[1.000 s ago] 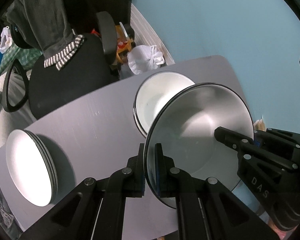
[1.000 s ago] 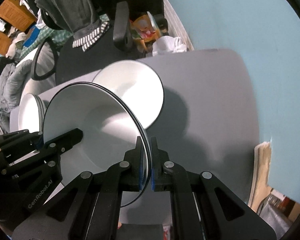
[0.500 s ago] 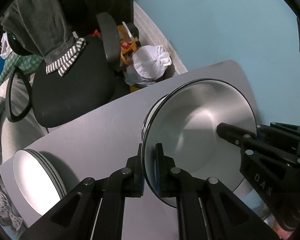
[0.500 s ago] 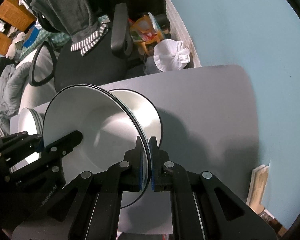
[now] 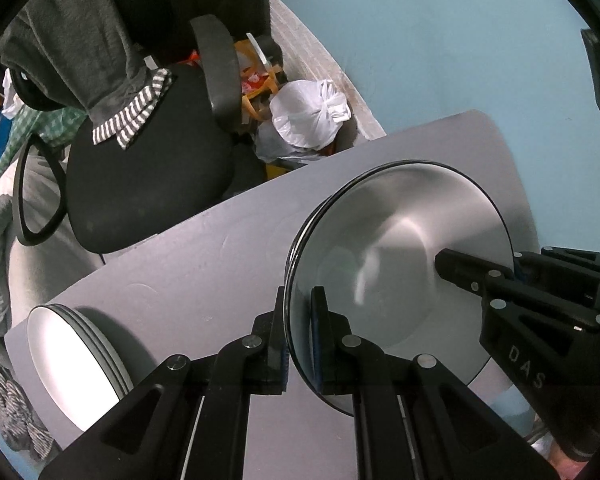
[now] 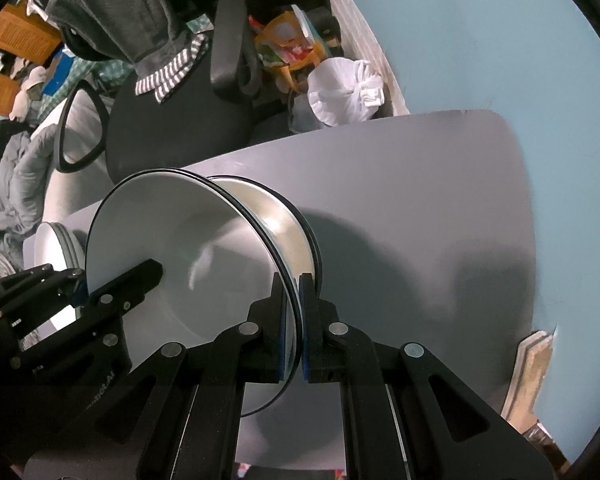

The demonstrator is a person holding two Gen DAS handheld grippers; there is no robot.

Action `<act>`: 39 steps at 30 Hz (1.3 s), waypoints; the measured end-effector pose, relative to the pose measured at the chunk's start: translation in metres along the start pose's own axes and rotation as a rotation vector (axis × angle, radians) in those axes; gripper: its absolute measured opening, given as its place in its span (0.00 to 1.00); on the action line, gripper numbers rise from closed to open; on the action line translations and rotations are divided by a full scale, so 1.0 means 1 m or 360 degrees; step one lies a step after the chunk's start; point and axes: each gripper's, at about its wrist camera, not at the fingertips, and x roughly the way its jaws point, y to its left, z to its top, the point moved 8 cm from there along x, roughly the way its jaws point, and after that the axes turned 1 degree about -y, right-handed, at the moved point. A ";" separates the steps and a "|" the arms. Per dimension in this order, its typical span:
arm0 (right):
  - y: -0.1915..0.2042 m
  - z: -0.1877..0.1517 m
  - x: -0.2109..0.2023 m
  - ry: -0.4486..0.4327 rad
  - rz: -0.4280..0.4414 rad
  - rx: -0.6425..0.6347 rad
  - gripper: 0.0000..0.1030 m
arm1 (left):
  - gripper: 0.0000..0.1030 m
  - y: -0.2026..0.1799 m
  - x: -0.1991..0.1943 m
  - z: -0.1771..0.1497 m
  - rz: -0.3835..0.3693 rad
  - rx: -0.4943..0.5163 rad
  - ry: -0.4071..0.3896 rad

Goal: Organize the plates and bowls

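A white bowl with a dark rim (image 5: 400,256) (image 6: 172,256) is held by both grippers. My left gripper (image 5: 298,316) is shut on its near-left rim; it shows in the right wrist view (image 6: 80,292) at the left. My right gripper (image 6: 294,308) is shut on the opposite rim and shows in the left wrist view (image 5: 516,268). The held bowl sits directly over a second white bowl (image 6: 288,232) on the grey table (image 5: 204,264) (image 6: 420,200), almost nested in it. A stack of white plates (image 5: 76,364) (image 6: 54,240) lies at the table's left end.
A black office chair (image 5: 148,172) with grey clothes over its back stands beyond the table's far edge. A tied white plastic bag (image 5: 308,116) and clutter lie on the floor by the blue wall (image 5: 420,40). Flat boards (image 6: 532,364) lean beyond the table's right edge.
Both grippers have carried the held bowl forward and down over the second bowl, which is now almost covered. Both grips are unchanged.
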 end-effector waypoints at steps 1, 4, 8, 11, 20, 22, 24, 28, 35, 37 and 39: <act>0.000 0.000 0.001 0.0007 -0.0002 -0.0005 0.05 | 0.09 0.001 0.000 0.000 0.0001 -0.0008 0.0004; 0.002 0.001 0.003 0.0020 -0.0009 -0.0029 0.05 | 0.10 0.005 0.002 0.001 0.0011 -0.0018 0.0021; 0.001 0.004 0.003 0.0033 -0.0013 -0.0054 0.06 | 0.10 0.006 0.000 0.002 -0.0003 -0.0017 0.0028; 0.001 0.006 0.003 0.0060 -0.0020 -0.0066 0.06 | 0.10 0.007 -0.001 0.003 0.0005 -0.0019 0.0032; 0.007 0.006 0.000 0.0094 -0.0069 -0.0098 0.13 | 0.10 0.011 -0.003 0.006 0.0006 -0.0045 0.0030; 0.012 0.007 -0.001 0.0105 -0.0058 -0.0108 0.19 | 0.11 0.012 -0.004 0.006 0.0000 -0.0053 0.0026; 0.014 0.008 -0.001 0.0109 -0.0071 -0.0121 0.22 | 0.11 0.013 -0.003 0.006 -0.0014 -0.0070 0.0031; 0.014 0.007 -0.003 0.0117 -0.0082 -0.0128 0.22 | 0.11 0.012 -0.004 0.006 -0.0018 -0.0077 0.0031; 0.012 0.008 -0.009 0.0087 -0.0090 -0.0114 0.34 | 0.15 0.013 -0.004 0.003 -0.0053 -0.0129 0.0038; 0.009 0.011 -0.015 0.0046 -0.0135 -0.0130 0.40 | 0.16 0.012 -0.006 0.003 -0.0041 -0.0121 0.0025; 0.009 0.012 -0.016 0.0044 -0.0129 -0.0129 0.40 | 0.16 0.011 -0.009 0.003 -0.0034 -0.0112 0.0018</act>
